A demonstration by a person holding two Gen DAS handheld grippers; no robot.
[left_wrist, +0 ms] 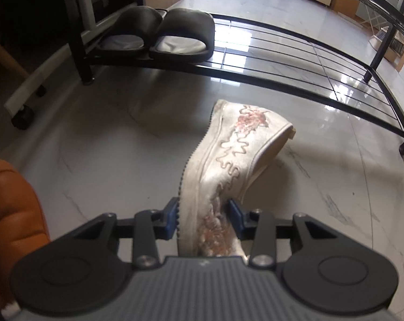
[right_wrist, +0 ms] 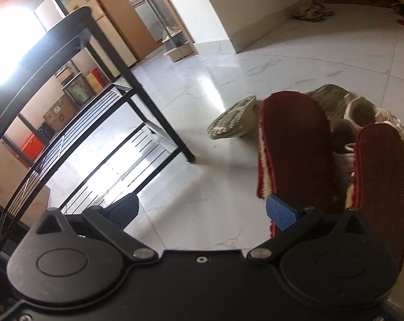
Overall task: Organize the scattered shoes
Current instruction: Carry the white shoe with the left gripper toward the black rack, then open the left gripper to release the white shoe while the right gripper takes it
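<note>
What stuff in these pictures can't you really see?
- Left wrist view: the heel of the embroidered shoe is hidden behind the left hand-held gripper.
- Right wrist view: the pale sneakers are mostly covered by the red slippers.
- Right wrist view: the sandals far off are too small to make out.

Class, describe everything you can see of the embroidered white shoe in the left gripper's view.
The embroidered white shoe looks like satin-like cream fabric, with pinkish-red floral stitching and wavy cord lines along its side, and a pale ridged sole edge. It is turned on its side, sole edge to the left, opening to the right. The left gripper holds its near end between blue pads; the far end points towards the black shoe rack. Whether it touches the marble-look floor is unclear.
</note>
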